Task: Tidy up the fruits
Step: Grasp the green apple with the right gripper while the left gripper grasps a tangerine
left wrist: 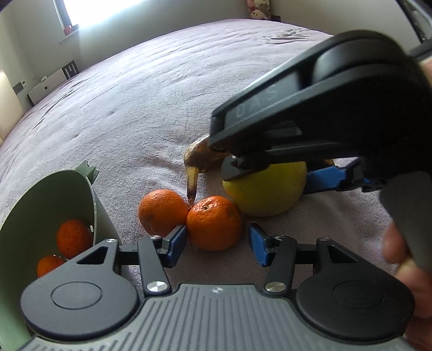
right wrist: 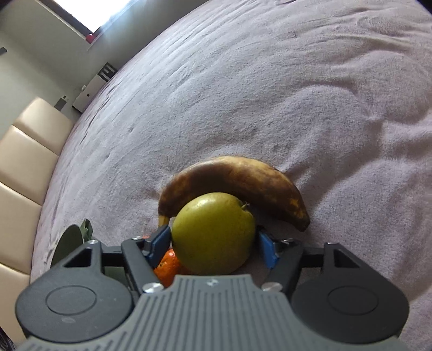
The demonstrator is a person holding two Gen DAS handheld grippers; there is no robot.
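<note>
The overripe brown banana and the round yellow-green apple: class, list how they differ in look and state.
The overripe brown banana is long and curved; the round yellow-green apple is nearly spherical. The banana's skin is dark and mottled; the apple's is smooth and even. The banana lies free, while the apple sits between the fingers of the right gripper. Both rest on the mauve blanket, touching.

Mauve blanket (left wrist: 162,94), bright window (left wrist: 102,10), beige padded headboard (right wrist: 24,162), white cabinet (left wrist: 48,86)

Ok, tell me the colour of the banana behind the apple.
Mostly dark brown with yellow patches, the banana is overripe; the right wrist view shows it best.
</note>
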